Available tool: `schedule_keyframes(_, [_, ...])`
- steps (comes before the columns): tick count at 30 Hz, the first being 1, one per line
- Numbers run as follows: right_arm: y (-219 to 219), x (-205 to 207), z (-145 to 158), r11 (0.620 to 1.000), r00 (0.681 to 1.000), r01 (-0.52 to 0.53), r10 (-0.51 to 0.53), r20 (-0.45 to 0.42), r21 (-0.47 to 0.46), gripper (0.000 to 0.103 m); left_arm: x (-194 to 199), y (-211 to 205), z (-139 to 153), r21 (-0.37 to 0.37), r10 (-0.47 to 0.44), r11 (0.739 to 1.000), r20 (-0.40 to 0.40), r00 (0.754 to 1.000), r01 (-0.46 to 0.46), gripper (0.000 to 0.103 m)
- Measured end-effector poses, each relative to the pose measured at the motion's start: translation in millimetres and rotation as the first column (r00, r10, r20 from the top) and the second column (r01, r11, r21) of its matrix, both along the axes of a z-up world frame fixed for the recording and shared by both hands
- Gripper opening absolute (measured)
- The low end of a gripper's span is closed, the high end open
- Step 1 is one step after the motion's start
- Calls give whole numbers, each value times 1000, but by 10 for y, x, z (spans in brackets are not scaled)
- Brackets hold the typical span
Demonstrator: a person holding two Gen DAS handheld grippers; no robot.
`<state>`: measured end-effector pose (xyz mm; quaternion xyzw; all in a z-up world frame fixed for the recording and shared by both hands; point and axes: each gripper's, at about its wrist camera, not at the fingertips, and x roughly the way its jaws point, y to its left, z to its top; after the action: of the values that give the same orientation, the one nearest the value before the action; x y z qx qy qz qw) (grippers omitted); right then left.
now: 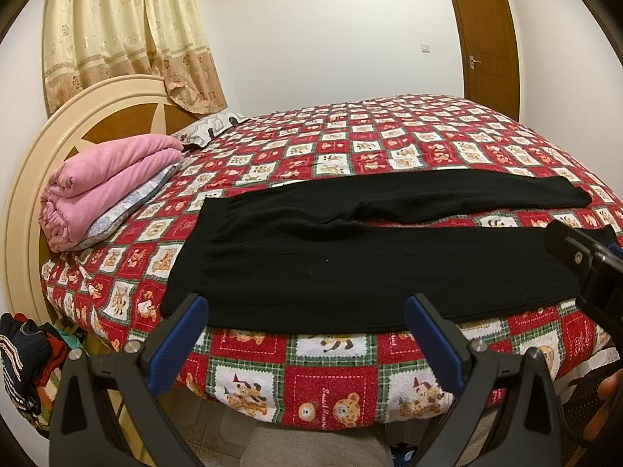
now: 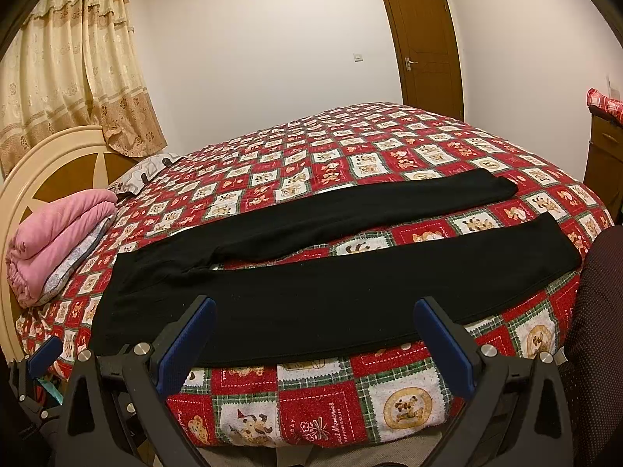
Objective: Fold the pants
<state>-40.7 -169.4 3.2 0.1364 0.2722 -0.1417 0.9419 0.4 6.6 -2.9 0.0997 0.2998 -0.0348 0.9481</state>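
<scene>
Black pants (image 1: pixel 350 264) lie flat along the near edge of the bed, waist at the left, both legs stretched to the right and spread apart. They show the same way in the right wrist view (image 2: pixel 331 292). My left gripper (image 1: pixel 307 315) is open and empty, held just short of the near hem, toward the waist end. My right gripper (image 2: pixel 315 319) is open and empty, just in front of the near leg's edge. The right gripper also shows at the right edge of the left wrist view (image 1: pixel 584 264).
The bed has a red checked bear quilt (image 1: pixel 389 144). A folded pink blanket (image 1: pixel 105 186) lies on pillows by the cream headboard (image 1: pixel 50 148). Clothes (image 1: pixel 27 354) hang at the lower left. A wooden cabinet (image 2: pixel 605 155) stands right; a brown door (image 2: pixel 424 46) is behind.
</scene>
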Motion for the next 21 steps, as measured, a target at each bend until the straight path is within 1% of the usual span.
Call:
schedule_keyframes(12, [-3, 26, -54, 1000, 1000, 1, -1, -14, 0, 102, -2, 19, -79, -5, 0, 1000, -26, 1000, 0, 103])
schedule_keyframes(21, [-130, 131, -212, 999, 998, 28, -27, -65, 17, 102, 216, 26, -221, -14, 13, 1000, -86, 996, -15, 103])
